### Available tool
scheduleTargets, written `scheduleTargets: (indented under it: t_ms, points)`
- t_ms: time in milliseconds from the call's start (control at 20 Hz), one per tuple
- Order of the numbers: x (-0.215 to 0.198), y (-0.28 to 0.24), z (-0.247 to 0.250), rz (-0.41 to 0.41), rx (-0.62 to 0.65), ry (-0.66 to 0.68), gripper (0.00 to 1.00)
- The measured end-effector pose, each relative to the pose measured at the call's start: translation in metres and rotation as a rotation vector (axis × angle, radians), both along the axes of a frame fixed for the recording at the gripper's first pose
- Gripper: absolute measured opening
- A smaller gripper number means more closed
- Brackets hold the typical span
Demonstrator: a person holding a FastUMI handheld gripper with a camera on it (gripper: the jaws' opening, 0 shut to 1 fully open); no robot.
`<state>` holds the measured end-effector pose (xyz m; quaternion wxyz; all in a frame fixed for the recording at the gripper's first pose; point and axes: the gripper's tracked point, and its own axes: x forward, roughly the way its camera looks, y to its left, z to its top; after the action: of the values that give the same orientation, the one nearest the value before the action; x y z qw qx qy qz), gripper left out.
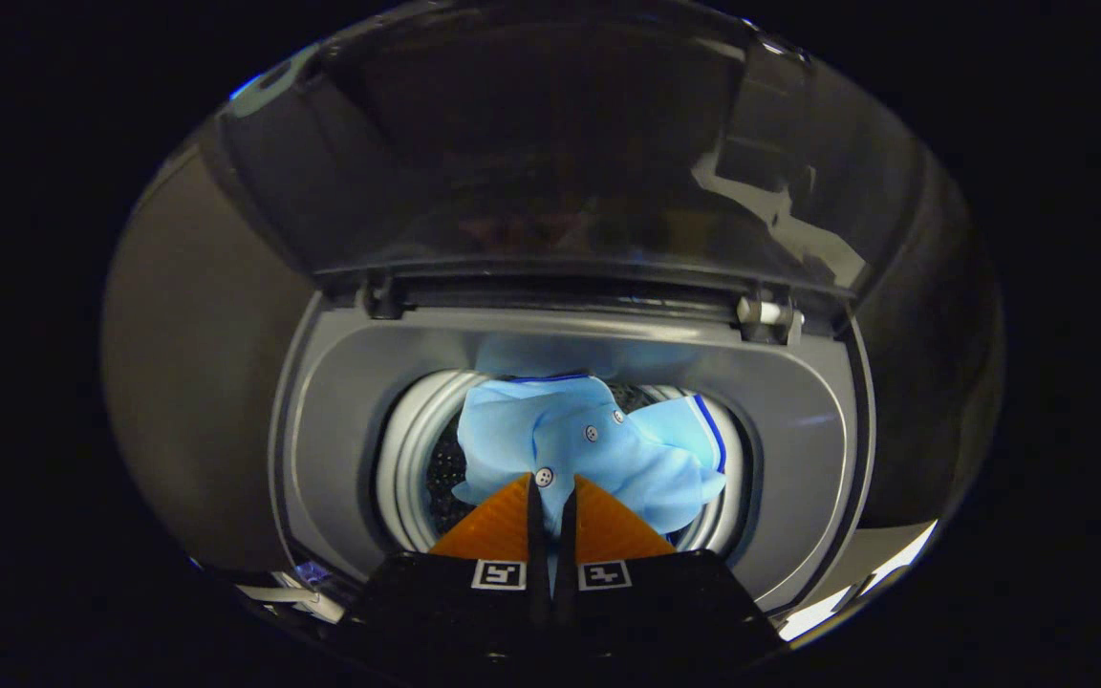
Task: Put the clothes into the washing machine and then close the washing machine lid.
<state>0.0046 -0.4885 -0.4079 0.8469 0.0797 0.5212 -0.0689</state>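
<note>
A light blue buttoned shirt [608, 449] with dark blue trim hangs bunched in the round drum opening [405, 449] of the grey washing machine [804, 430]. My gripper [550, 489] is directly above the drum, its orange fingers [493, 530] drawn close together with a fold of the shirt pinched in the thin gap between them, just below a button. The dark see-through lid [560, 172] stands raised behind the opening, held by hinges at its lower edge.
A white hinge pin [768, 311] sticks out at the lid's right hinge. The dark perforated drum wall [443, 468] shows left of the shirt. The machine's grey top frame surrounds the opening on all sides.
</note>
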Motion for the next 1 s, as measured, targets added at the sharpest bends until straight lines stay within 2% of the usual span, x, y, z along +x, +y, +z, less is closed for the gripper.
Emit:
scheduleTargets:
  t_ms: [300, 500, 600, 800, 1000]
  points:
    - [-0.012, 0.009, -0.033, -0.067, 0.005, 0.072, 0.05]
    - [-0.018, -0.003, -0.050, -0.110, -0.017, 0.097, 0.05]
    - [-0.016, -0.004, -0.046, -0.159, 0.008, 0.074, 0.12]
    - [-0.021, -0.015, -0.040, -0.194, -0.029, 0.050, 0.98]
    - [-0.015, -0.010, -0.027, -0.135, -0.073, 0.026, 0.98]
